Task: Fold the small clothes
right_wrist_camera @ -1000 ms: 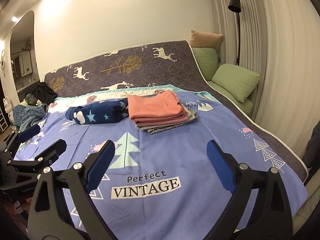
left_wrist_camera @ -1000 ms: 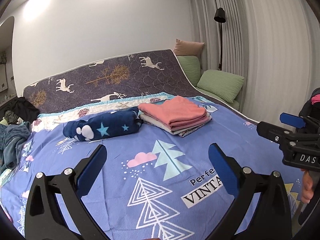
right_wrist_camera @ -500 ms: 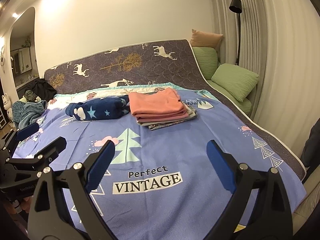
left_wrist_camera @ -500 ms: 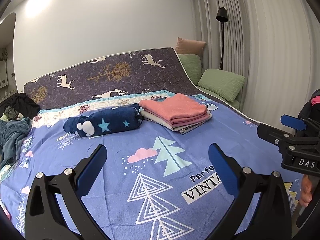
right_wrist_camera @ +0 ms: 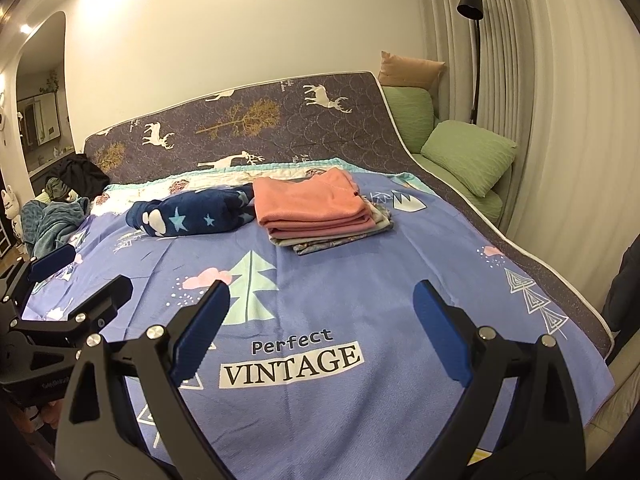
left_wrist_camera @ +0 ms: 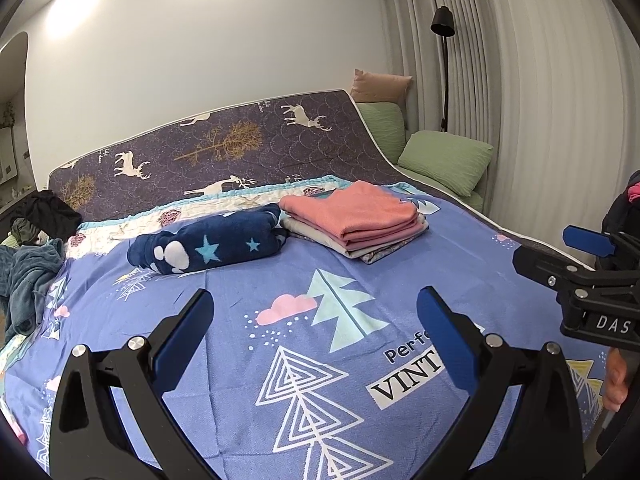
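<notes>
A stack of folded clothes with a pink piece on top lies far back on the blue printed bedspread. Beside it on the left rests a rolled navy fleece with stars. My left gripper hovers open and empty above the near part of the bedspread. My right gripper is also open and empty, over the "Perfect VINTAGE" print. Each gripper shows at the edge of the other's view, the right one and the left one. Both are well short of the clothes.
A heap of unfolded teal and dark clothes lies at the bed's left edge. Green cushions and a black floor lamp stand at the right by the curtain. A deer-print mattress cover rises behind.
Both grippers have drawn back and risen slightly, so the folded stack and fleece look a little farther away. Both stay open and nothing was taken hold of.
</notes>
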Demonstrator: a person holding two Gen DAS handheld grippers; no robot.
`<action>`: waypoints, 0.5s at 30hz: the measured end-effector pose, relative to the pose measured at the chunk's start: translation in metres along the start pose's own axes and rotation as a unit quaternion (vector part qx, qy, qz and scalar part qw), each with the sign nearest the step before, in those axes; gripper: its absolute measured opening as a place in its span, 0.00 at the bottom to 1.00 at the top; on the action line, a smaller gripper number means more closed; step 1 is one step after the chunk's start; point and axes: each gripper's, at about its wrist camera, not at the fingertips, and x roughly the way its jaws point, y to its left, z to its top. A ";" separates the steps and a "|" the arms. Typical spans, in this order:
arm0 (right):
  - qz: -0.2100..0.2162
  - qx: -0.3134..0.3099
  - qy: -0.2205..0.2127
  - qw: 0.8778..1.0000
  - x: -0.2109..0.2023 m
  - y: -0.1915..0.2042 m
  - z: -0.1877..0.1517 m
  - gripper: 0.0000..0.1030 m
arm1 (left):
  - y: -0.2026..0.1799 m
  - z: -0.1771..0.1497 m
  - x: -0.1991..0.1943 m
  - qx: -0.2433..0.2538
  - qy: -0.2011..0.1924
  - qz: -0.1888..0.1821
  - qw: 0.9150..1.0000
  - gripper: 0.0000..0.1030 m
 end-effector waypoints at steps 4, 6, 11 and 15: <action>-0.002 0.002 0.004 1.000 0.004 0.000 0.000 0.92 | 0.001 -0.001 0.003 -0.004 0.006 -0.005 1.000 0.99; -0.001 0.002 0.006 1.000 0.005 0.000 -0.001 0.92 | 0.001 -0.001 0.004 -0.003 0.007 -0.002 1.000 0.99; -0.002 0.000 0.006 1.000 0.006 0.002 -0.002 0.92 | 0.000 -0.001 0.004 0.000 0.006 -0.002 1.000 0.99; -0.002 0.000 0.006 1.000 0.006 0.003 -0.002 0.92 | 0.000 -0.001 0.004 -0.001 0.006 -0.001 1.000 0.99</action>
